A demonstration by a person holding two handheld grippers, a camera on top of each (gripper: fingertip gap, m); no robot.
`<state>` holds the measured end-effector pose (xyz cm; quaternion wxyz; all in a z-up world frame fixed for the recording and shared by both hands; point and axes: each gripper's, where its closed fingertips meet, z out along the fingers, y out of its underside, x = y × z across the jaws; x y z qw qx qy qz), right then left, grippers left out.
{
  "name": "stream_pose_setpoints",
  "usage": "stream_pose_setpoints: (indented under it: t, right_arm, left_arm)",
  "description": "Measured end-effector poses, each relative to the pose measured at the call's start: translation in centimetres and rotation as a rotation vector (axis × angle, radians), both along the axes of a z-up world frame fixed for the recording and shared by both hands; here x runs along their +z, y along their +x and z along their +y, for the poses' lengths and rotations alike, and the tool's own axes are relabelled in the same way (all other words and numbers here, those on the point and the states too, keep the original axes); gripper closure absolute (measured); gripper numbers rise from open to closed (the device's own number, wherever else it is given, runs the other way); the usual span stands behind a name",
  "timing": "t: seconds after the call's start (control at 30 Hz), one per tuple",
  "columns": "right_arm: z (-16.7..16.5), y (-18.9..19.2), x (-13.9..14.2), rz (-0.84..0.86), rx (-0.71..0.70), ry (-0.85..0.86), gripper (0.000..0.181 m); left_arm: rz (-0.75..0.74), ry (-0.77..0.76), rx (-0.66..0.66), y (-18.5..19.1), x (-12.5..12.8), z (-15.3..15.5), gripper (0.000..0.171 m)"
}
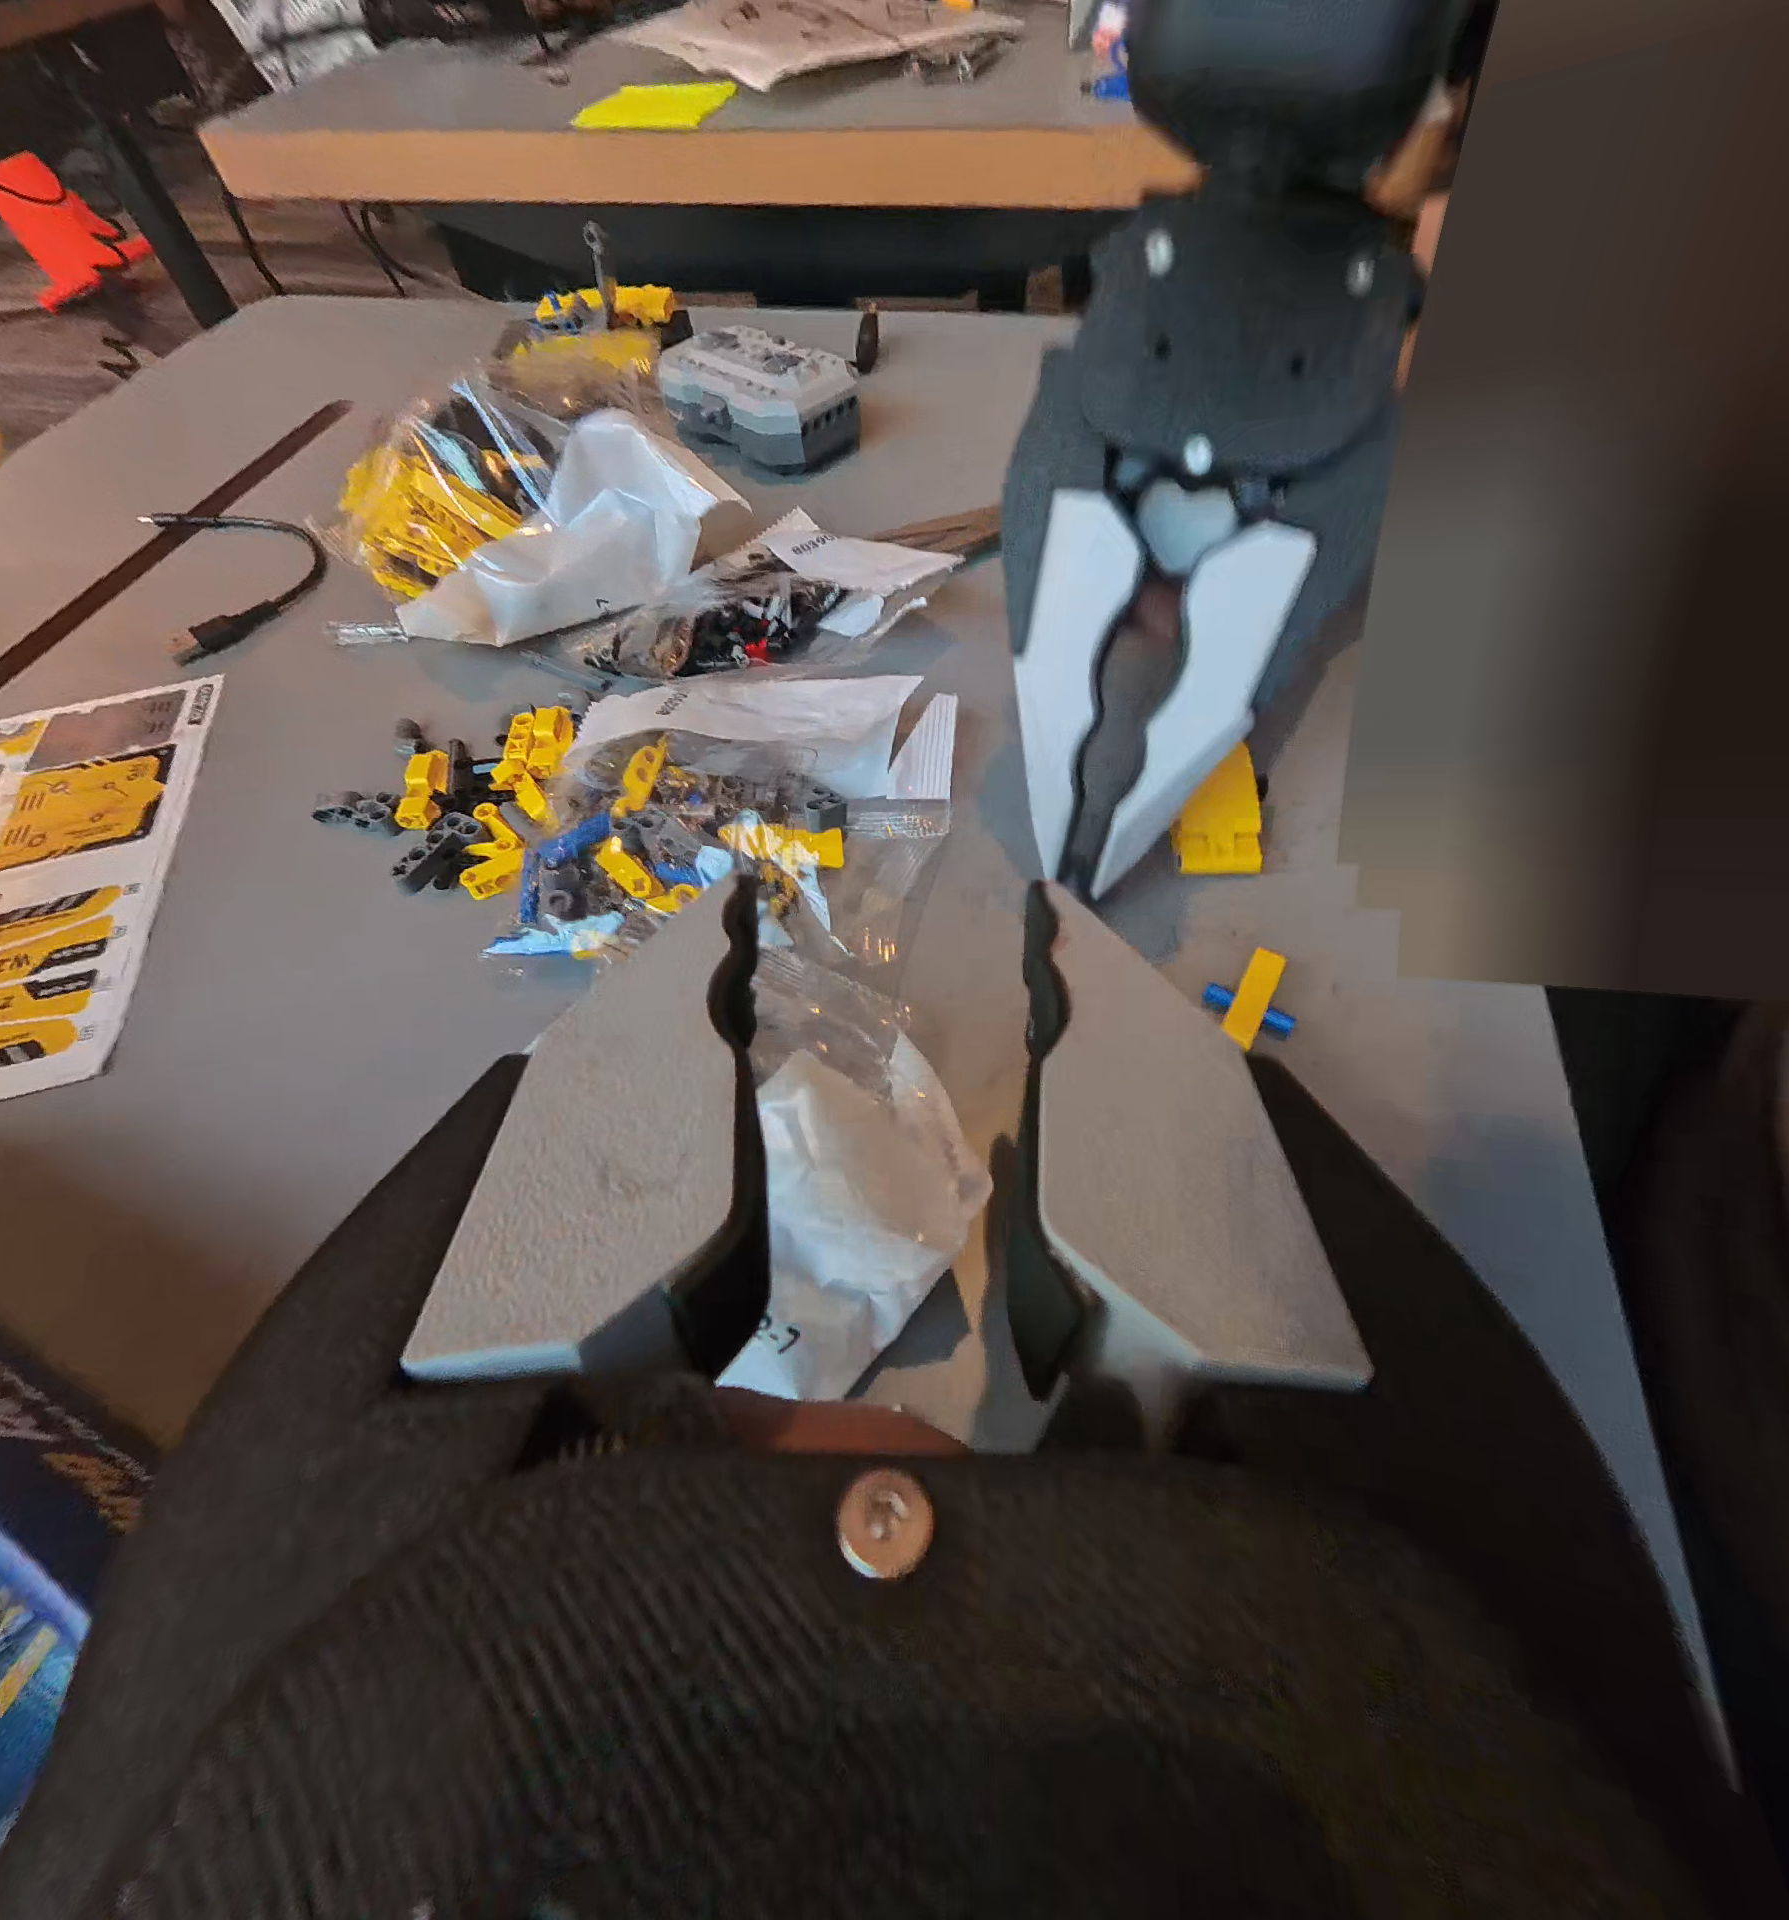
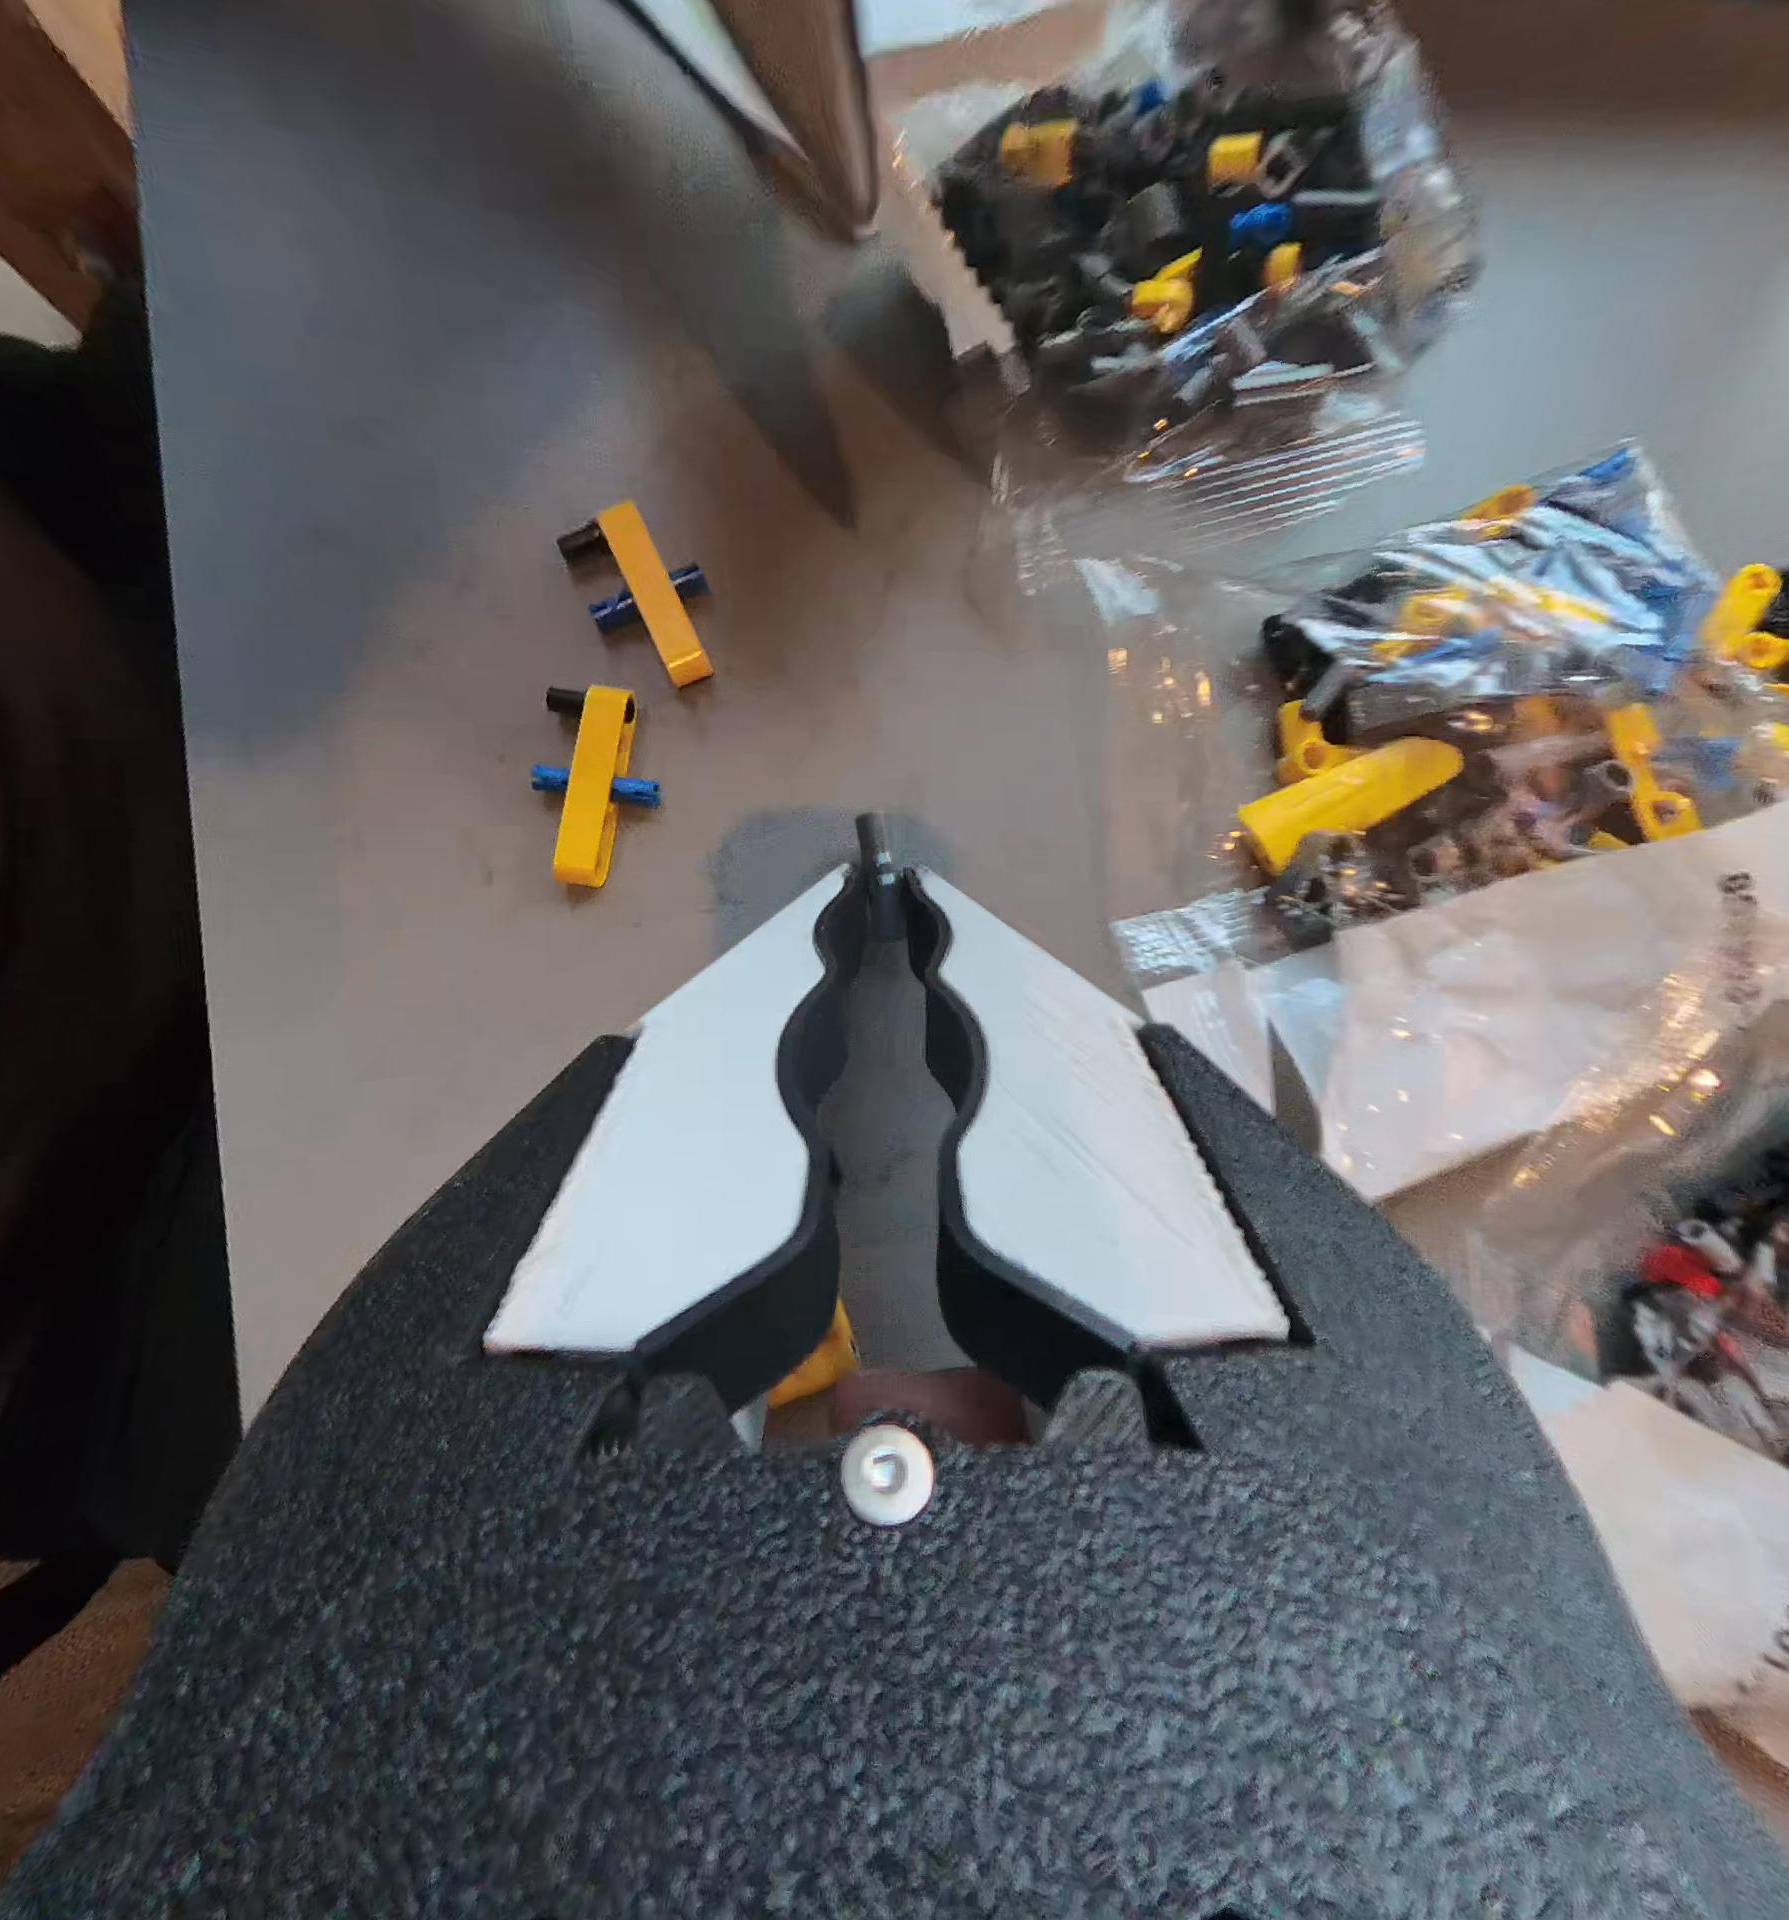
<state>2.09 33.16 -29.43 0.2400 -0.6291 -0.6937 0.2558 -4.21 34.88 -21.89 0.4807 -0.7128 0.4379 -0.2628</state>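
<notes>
My left gripper [image 1: 890, 914] is open, its grey fingers [image 1: 620, 1143] spread above a crumpled clear bag with white paper [image 1: 848, 1174] on the grey table [image 1: 277, 997]. My right gripper [image 2: 877, 883] is shut on a small black pin [image 2: 872, 847] that sticks out past its white fingertips, just above the table. In the left wrist view it [image 1: 1077, 878] points down beside a yellow piece [image 1: 1222, 821]. Two yellow beams, each with a blue cross pin and a black pin, lie left of the right gripper [image 2: 651, 592] [image 2: 594, 784]. One such beam also shows in the left wrist view [image 1: 1251, 997].
Open bags of yellow, black and blue parts [image 1: 703, 831] [image 2: 1181, 229] and a loose pile [image 1: 474, 800] lie mid-table. A sticker sheet [image 1: 48, 862], a black cable [image 1: 246, 582] and a grey box [image 1: 760, 390] lie farther off. The table's edge [image 2: 183, 727] runs close to the beams. From my right tips it is roughly 5 centimetres to the yellow piece [image 1: 1222, 821]; from my left, 12 centimetres.
</notes>
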Motion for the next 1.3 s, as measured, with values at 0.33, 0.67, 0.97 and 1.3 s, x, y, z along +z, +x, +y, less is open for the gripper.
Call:
stream_pose_setpoints:
  t: [0.33,0.67,0.97,1.3]
  right_arm:
    - [-1.4,-0.7,-0.5,-0.039,0.034,0.048,0.175]
    - [-2.3,-2.4,-0.6,-0.050,0.047,0.068,0.175]
    - [-1.8,-2.5,0.1,0.010,0.015,0.020,0.170]
    - [-0.7,-1.2,0.9,0.045,-0.021,-0.013,0.162]
  left_arm:
    - [-0.116,0.069,0.385,-10.3,8.2,0.2,0.124]
    - [-0.046,0.005,0.524,-15.7,3.3,-5.4,0.124]
    - [-0.006,-0.067,0.497,-16.5,0.3,-6.3,0.124]
    - [0.135,-0.086,0.429,-14.8,-3.2,-6.1,0.118]
